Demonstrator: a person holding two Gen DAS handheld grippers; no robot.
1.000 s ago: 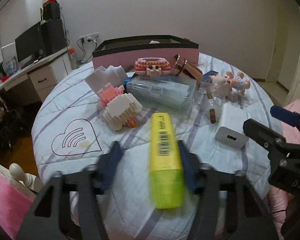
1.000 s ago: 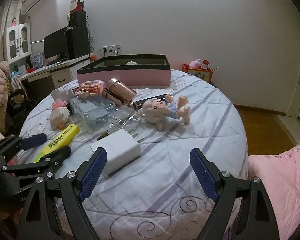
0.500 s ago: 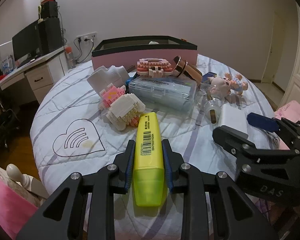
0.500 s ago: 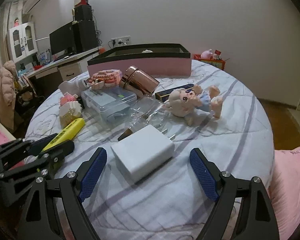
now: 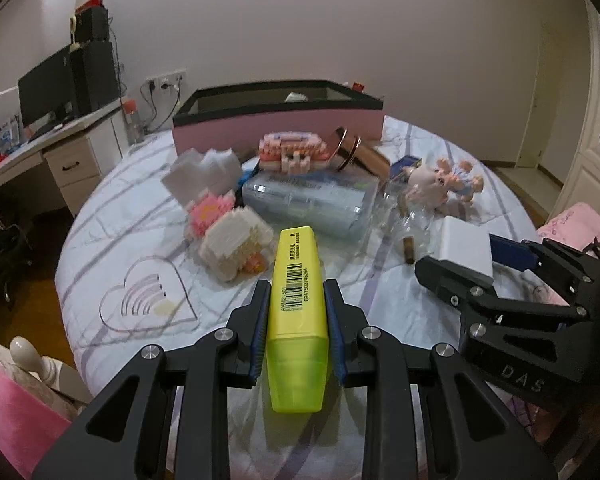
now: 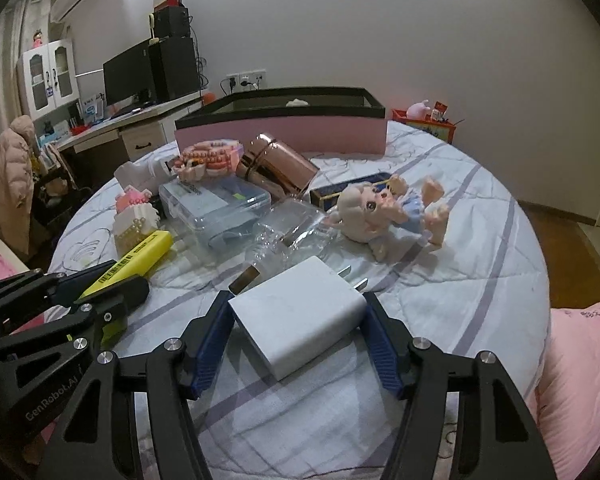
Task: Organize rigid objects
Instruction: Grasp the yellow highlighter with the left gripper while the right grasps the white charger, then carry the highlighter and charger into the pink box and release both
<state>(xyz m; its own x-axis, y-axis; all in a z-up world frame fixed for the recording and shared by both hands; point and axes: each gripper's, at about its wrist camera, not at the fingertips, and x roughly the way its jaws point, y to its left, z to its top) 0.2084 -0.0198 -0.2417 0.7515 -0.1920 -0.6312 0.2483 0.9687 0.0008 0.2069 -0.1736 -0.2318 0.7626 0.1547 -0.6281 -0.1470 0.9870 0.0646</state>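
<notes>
My left gripper (image 5: 297,286) is shut on a yellow highlighter (image 5: 295,252), which lies lengthwise between the blue pads just above the quilted round table (image 5: 112,216). In the right wrist view the same highlighter (image 6: 144,250) sticks out of that gripper at the lower left. My right gripper (image 6: 295,300) is closing its jaws around a white charger (image 6: 300,316) with plug pins. Both pads touch its sides. The charger (image 5: 466,246) rests on the table. A pink box with a black rim (image 6: 284,128) stands at the far edge.
Clutter fills the table's middle: a clear plastic case (image 6: 216,204), a copper tumbler (image 6: 278,168) on its side, a doll (image 6: 384,210), a glass bottle (image 6: 288,240), and pink and white brick models (image 5: 232,236). A desk with a monitor (image 5: 48,88) stands at the left.
My left gripper closed on the yellow highlighter and has held it since. My right gripper moved forward over the white charger and its jaws narrowed onto it.
</notes>
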